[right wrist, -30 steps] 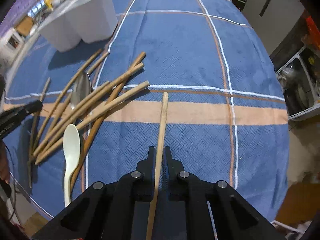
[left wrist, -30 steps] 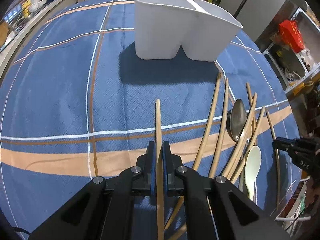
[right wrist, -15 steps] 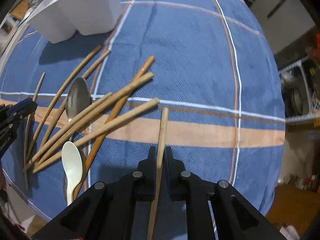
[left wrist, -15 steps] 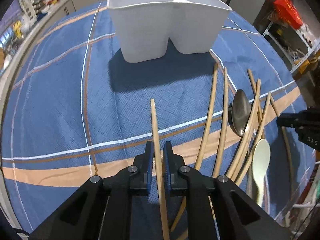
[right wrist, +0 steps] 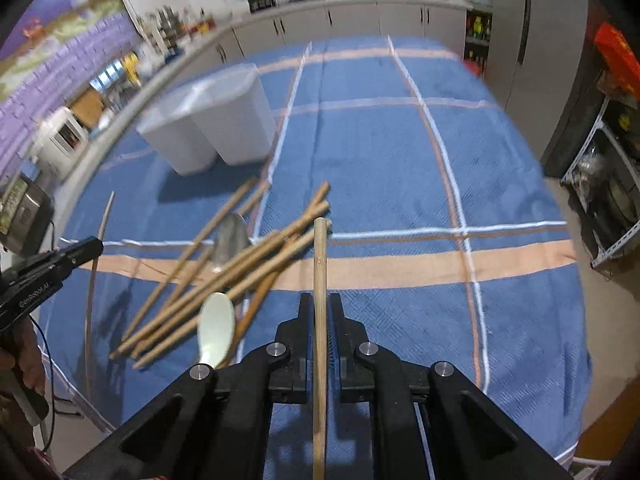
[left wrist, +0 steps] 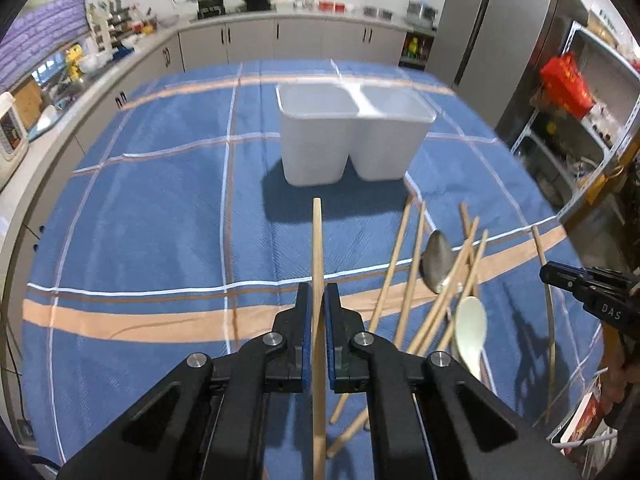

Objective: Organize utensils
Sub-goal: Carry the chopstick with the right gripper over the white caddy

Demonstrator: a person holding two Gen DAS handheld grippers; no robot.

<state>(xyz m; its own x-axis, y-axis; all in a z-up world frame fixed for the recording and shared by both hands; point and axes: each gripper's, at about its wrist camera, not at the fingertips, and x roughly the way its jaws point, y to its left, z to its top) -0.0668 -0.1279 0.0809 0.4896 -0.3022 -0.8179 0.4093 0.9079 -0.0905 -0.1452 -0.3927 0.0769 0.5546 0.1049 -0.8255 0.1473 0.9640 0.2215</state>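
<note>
My left gripper point(left wrist: 316, 293) holds a wooden chopstick point(left wrist: 317, 240) that points at the white two-compartment holder point(left wrist: 352, 136); its jaws are closing tighter on the stick. My right gripper point(right wrist: 320, 300) is shut on another chopstick point(right wrist: 319, 256), lifted over the blue cloth. A loose pile of chopsticks point(left wrist: 412, 272) point(right wrist: 240, 268) lies between both grippers, with a metal spoon point(left wrist: 438, 262) point(right wrist: 231, 236) and a pale spoon point(left wrist: 471, 320) point(right wrist: 216, 328) in it. The holder point(right wrist: 216, 124) stands behind the pile. Each gripper also shows at the edge of the other's view.
A blue plaid tablecloth point(left wrist: 160, 208) covers the table. Grey kitchen cabinets point(left wrist: 300, 40) run along the back and left. A fridge point(left wrist: 492, 40) and metal shelving point(left wrist: 592, 120) stand to the right. The table's near edge is just below the pile.
Both grippers have risen and tipped upward with their chopsticks still gripped. The holder looks farther off, and the kitchen behind has come into view.
</note>
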